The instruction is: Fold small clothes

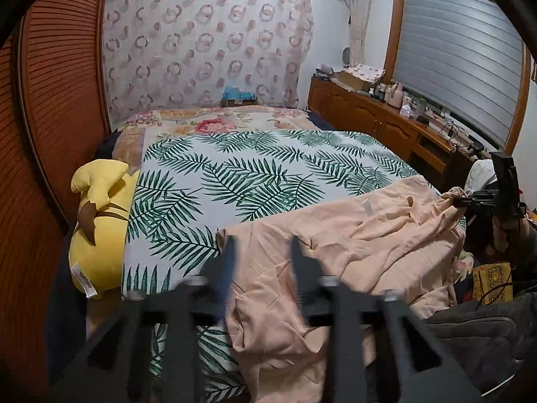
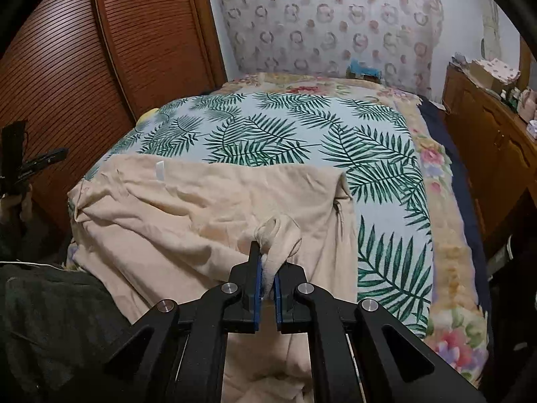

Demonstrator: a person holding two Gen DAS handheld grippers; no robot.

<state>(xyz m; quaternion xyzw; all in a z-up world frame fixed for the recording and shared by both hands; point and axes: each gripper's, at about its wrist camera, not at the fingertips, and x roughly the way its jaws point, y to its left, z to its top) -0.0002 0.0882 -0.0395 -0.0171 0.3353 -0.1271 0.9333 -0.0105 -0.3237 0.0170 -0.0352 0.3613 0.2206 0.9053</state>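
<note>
A: Peach garment [image 1: 352,235] rumpled on palm-leaf bedspread [image 1: 235,174], near edge. Louvred wooden doors [image 1: 60,100] left, cabinet [image 1: 369,117] right.

B: Left gripper [image 1: 263,245] spread, empty. Right gripper [image 2: 266,262] pinching garment's corner.

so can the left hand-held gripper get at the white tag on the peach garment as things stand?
Probably yes. The left hand-held gripper is open above the peach garment, and the white tag lies exposed ahead with nothing between.
</note>
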